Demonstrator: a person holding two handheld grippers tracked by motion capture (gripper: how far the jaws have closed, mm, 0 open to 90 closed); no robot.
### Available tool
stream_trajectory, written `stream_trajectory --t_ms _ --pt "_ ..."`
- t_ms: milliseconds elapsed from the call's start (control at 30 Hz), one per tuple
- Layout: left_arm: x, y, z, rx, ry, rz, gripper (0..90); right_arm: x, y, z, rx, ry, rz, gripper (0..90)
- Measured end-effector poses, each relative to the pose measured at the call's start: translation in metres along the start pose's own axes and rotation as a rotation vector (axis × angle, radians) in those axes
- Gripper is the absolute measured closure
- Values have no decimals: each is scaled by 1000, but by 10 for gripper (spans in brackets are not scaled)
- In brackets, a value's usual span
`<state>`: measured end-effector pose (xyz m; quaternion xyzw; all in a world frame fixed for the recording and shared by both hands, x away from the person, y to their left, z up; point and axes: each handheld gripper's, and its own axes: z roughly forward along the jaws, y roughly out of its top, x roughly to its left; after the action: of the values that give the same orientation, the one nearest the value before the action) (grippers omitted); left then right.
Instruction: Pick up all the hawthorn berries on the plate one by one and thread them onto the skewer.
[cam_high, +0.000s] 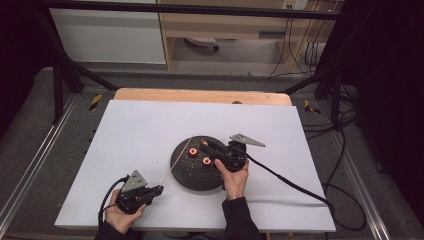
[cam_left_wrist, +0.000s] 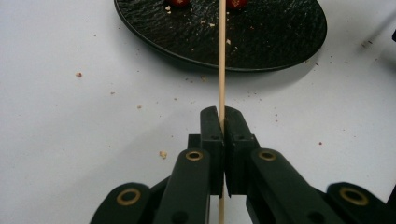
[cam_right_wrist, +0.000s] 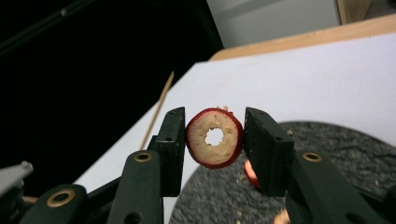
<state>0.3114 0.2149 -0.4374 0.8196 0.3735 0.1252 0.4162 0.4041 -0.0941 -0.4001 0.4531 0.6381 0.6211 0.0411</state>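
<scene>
Two grippers work over a white table (cam_high: 150, 130); the left gripper (cam_high: 156, 190) sits near the table's front edge, toward its left corner, its jaws pressed together on one skewer (cam_left_wrist: 222, 56), a thin, straight, pale wooden stick that runs from the jaws up over the plate's near rim; the right gripper (cam_high: 204, 145) hangs over the plate, jaws clamped on one ring (cam_right_wrist: 215, 137), lifted clear of the plate. One plate (cam_high: 186, 175) lies right of the table's middle, nearer the front edge: round, black, shallow, with a rough, pebbled surface scattered with pale crumbs. The rings are cored fruit slices, red-skinned with pale, grainy flesh and a round hole; three can be counted in the high view: one in the right gripper and two more lying flat on the plate (cam_high: 193, 152), close together at its middle. Loose crumbs dot the table before the plate.
</scene>
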Motion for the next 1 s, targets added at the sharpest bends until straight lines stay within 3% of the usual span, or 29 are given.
stream_trajectory --t_ms 267,367,1000 --pt "0 0 0 -4 0 -6 876 -2 9 0 -124 -32 14 601" --pt "0 0 1 -3 -1 -6 876 -2 12 1 -159 -23 31 602" --pt "-3 -1 4 9 -16 -6 876 3 1 17 -316 2 9 602"
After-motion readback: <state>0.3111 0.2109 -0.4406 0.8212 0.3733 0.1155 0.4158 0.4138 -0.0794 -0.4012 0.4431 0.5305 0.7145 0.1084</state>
